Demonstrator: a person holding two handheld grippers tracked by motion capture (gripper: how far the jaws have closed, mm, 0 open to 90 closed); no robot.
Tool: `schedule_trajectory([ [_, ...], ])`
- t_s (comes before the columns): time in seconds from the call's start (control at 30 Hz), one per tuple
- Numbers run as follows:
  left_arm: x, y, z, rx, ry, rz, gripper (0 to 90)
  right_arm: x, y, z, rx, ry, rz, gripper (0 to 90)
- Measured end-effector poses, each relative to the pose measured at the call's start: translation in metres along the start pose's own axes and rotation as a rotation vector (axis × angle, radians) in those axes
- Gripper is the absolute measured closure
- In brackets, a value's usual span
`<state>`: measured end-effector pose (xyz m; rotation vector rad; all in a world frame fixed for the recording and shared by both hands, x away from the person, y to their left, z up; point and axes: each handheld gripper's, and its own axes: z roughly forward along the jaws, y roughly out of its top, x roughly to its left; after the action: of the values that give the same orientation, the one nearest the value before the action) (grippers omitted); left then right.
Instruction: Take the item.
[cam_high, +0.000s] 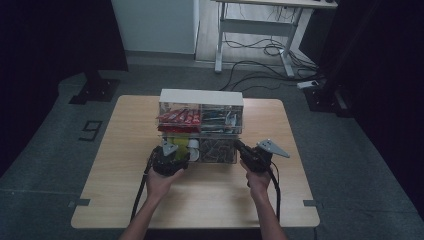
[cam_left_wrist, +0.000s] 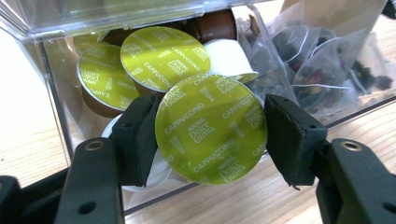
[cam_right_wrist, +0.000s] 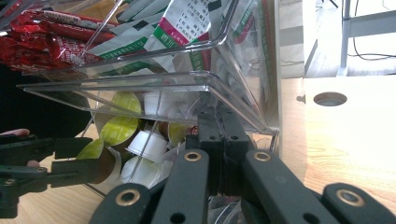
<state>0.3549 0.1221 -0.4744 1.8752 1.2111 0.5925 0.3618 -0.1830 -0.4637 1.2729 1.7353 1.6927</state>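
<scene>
One green-lidded capsule (cam_left_wrist: 211, 129), centre frame, sits pinched between the left gripper (cam_left_wrist: 210, 135) pads at the clear organizer's (cam_high: 201, 96) lower-left bin mouth. Right gripper (cam_right_wrist: 223, 154), jaws pressed together, braces the organizer. Capsule gripped; lifting it clear looks left to do.

High view: above person's side, facing forward-down over table (cam_high: 125, 200), far. Left gripper view: close, level, into clear organizer (cam_left_wrist: 42, 28) lower-left compartment. Right gripper view: close, at organizer's corner. All share organizer.
</scene>
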Motion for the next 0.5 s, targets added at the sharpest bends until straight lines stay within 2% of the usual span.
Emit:
schedule_trajectory([
  [0.5,0.008,-0.002,-0.020,-0.021,-0.013,-0.006,38.3,0.001,0.000,0.000,-0.002,-0.004,-0.001,89.2],
])
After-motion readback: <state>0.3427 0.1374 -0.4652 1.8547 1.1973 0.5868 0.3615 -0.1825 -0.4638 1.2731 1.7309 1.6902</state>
